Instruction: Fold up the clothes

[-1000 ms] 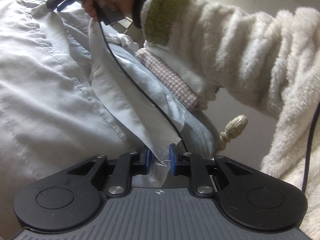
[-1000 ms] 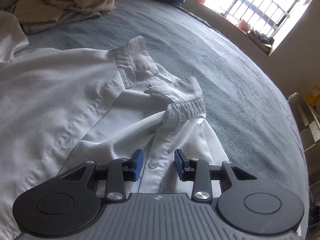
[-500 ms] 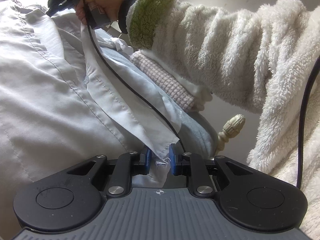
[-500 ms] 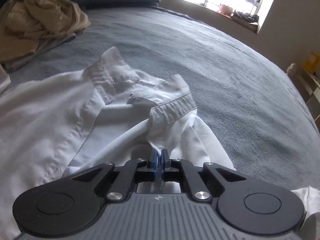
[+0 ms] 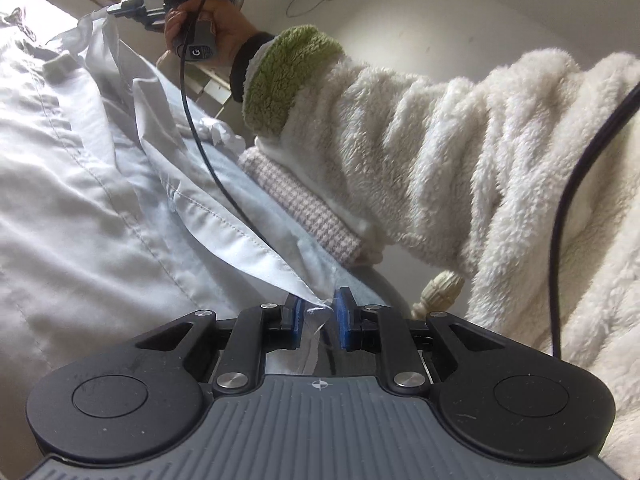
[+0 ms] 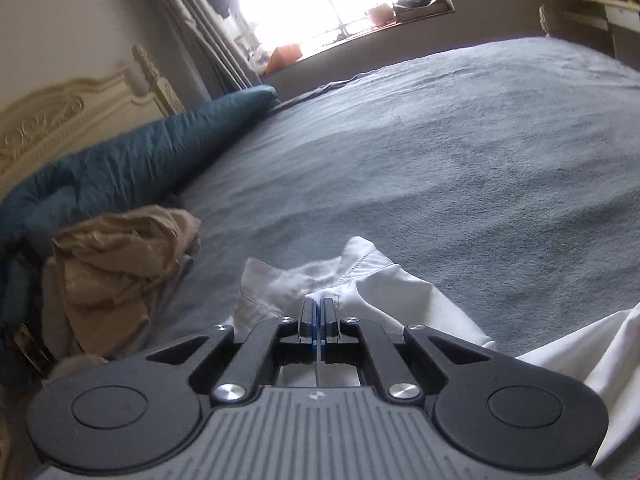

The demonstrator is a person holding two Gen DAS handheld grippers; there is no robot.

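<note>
White shirt (image 6: pixel 408 284), grey bedspread (image 6: pixel 440 152)

Left gripper (image 5: pixel 318 316): black linkage arms w/ silver screw heads, blue pads, two round black discs, grey ribbed housing w/ small crosshair mark at centre. Right gripper (image 6: pixel 319 314): same build, blue pads, silver screws, grey ribbed body. Person's hand (image 5: pixel 218 28) on a grey handle w/ power-symbol button, thin black cable (image 5: pixel 200 128) trailing off it. Fluffy cream-white fleece sleeve (image 5: pixel 420 140), green fleecy cuff lining (image 5: pixel 284 80), dark inner cuff. Second black cable (image 5: pixel 568 208) at right.
</note>
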